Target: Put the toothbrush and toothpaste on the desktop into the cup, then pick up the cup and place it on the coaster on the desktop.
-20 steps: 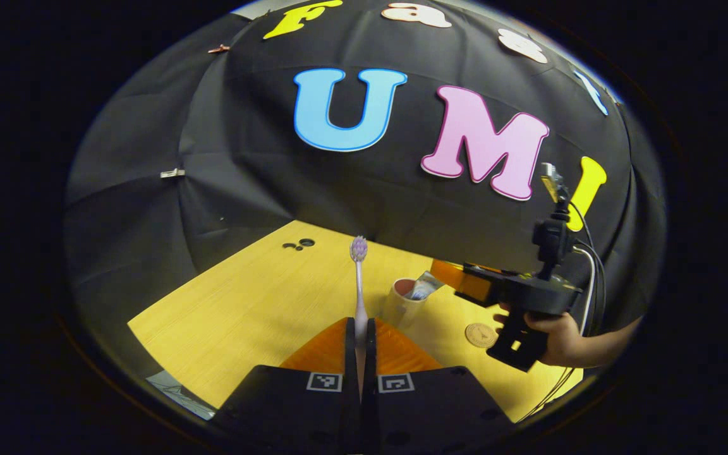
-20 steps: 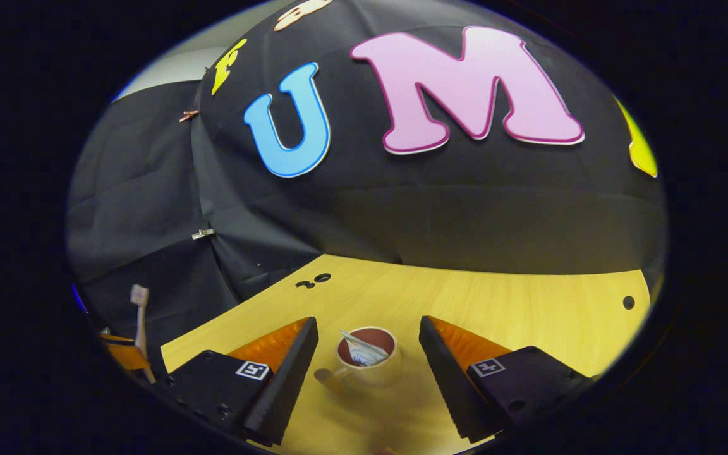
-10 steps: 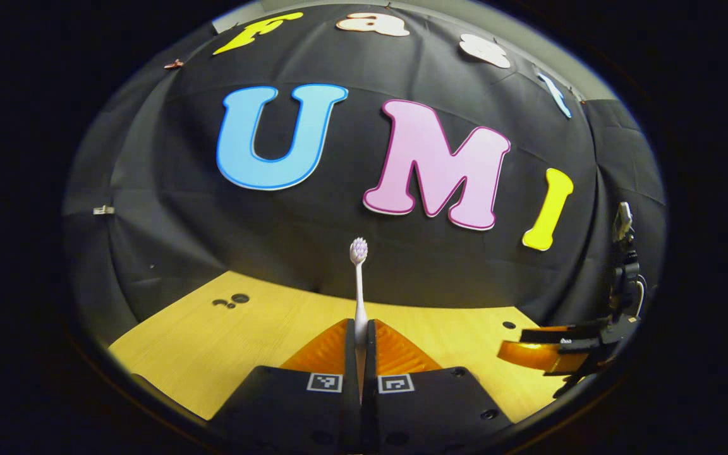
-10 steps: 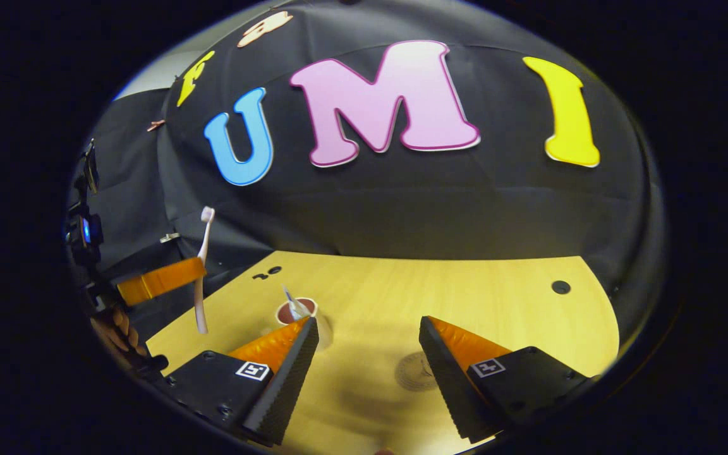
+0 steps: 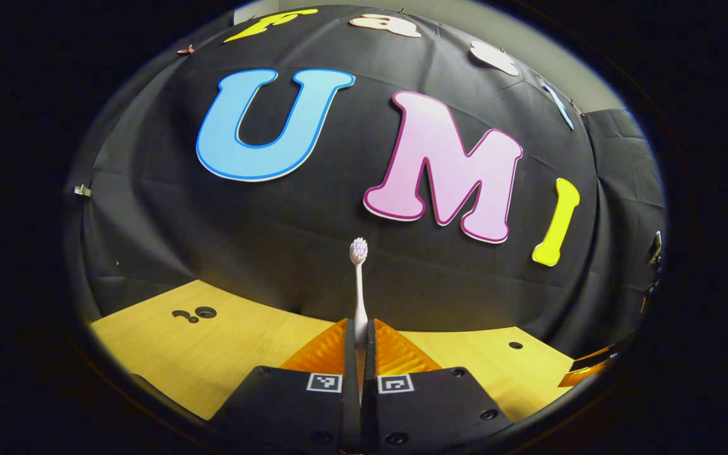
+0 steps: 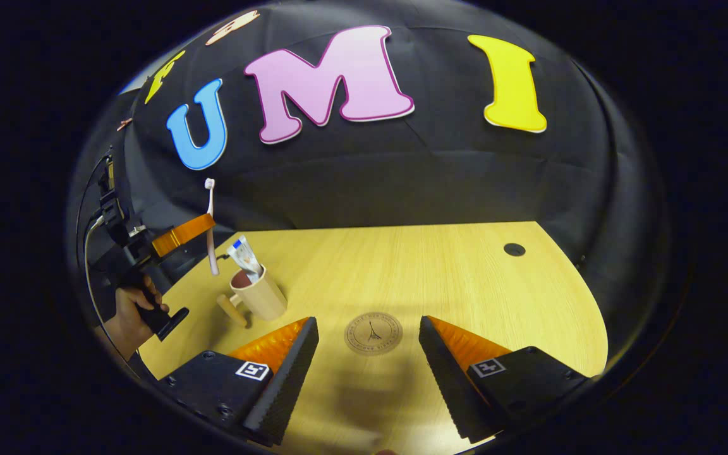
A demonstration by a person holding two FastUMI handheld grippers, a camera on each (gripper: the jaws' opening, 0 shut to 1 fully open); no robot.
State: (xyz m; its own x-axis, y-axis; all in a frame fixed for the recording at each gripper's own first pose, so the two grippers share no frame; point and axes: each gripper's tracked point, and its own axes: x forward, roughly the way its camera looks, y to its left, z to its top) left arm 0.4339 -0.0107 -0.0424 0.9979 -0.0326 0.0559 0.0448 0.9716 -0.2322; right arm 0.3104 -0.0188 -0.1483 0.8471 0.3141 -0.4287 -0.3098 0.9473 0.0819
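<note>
Square black-and-white coded marker on each finger block of left gripper (image 5: 359, 354), pattern only, no words; same kind of marker on each finger block of right gripper (image 6: 369, 370); coaster (image 6: 373, 333) bears round stamped emblem with tower-like figure at centre and ring of lettering around edge, too small to read; toothpaste (image 6: 244, 255) tube in cup (image 6: 261, 296) carries coloured print, illegible; no legible brand or number elsewhere.
</note>
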